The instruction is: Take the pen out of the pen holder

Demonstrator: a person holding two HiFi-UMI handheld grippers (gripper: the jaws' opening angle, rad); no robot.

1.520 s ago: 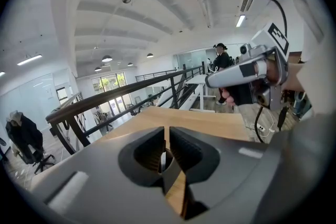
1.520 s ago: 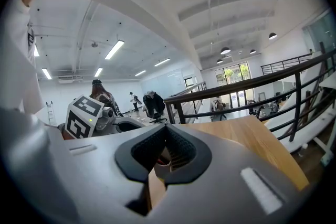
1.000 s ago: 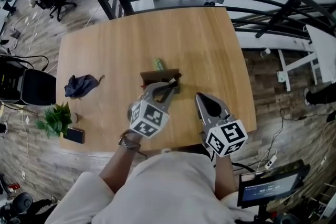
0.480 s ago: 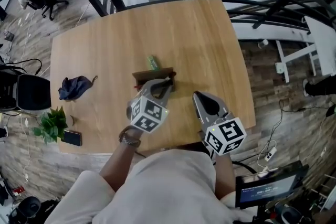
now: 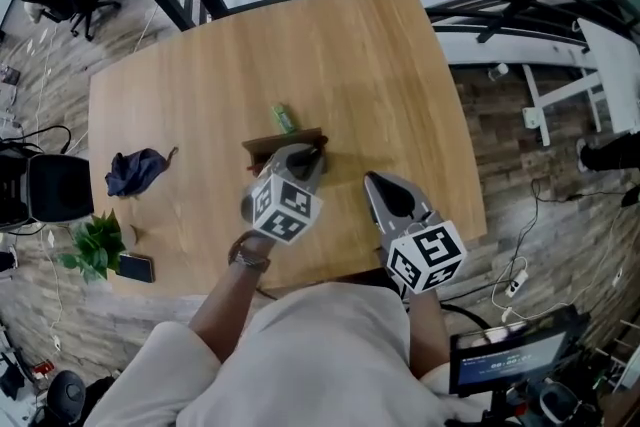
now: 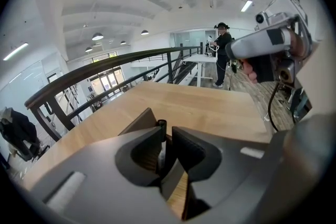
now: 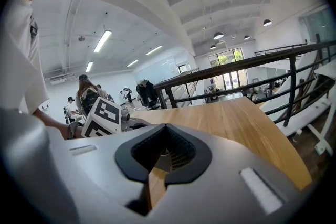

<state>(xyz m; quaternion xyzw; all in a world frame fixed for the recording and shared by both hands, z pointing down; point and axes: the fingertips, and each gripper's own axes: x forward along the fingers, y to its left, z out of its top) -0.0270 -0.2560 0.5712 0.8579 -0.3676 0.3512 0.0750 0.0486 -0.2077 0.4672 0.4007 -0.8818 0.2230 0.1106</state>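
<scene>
Hovering over the wooden table (image 5: pixel 380 75) by a dark railing (image 6: pixel 68 81), left gripper (image 5: pixel 312 156) clamps the pen (image 6: pixel 161 125), right gripper (image 5: pixel 373 181) closed

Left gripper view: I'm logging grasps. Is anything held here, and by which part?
The left gripper grips the pen just below its black top end; the pen stands in the pen holder. The right gripper holds nothing.
</scene>
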